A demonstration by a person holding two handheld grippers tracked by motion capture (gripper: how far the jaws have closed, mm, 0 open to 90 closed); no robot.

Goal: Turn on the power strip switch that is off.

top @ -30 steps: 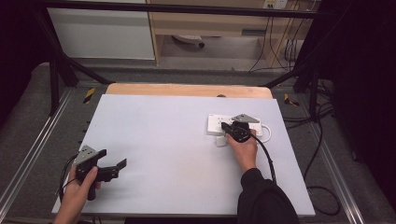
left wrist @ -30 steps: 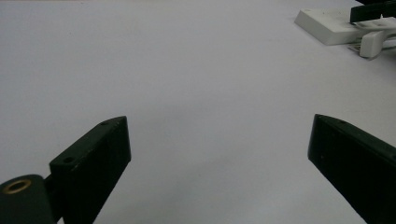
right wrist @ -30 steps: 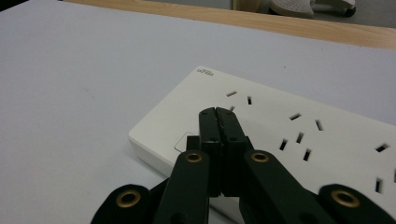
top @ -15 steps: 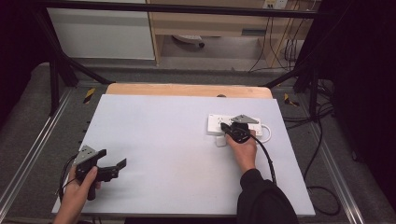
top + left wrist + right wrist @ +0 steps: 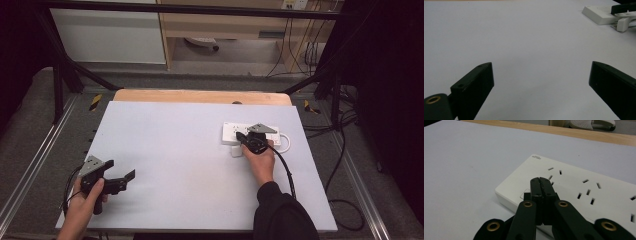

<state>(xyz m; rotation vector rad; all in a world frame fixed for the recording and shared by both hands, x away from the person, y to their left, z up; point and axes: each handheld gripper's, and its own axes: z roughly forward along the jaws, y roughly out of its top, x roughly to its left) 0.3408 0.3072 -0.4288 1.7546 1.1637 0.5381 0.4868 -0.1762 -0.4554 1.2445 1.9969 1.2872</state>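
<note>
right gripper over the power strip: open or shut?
Shut. In the right gripper view the right gripper has its two black jaws pressed flat together with nothing between them, tips over the white power strip near its switch end.

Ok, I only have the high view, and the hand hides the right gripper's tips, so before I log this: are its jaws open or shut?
Observer: Shut. In the right gripper view, the right gripper has its jaws pressed together with nothing between them.
Operator: Where do they point?
Observer: At the power strip, just beside a square button at its near end. I cannot tell whether they touch it.
Operator: And the left one?
Observer: The left gripper is wide open over bare table.
</note>
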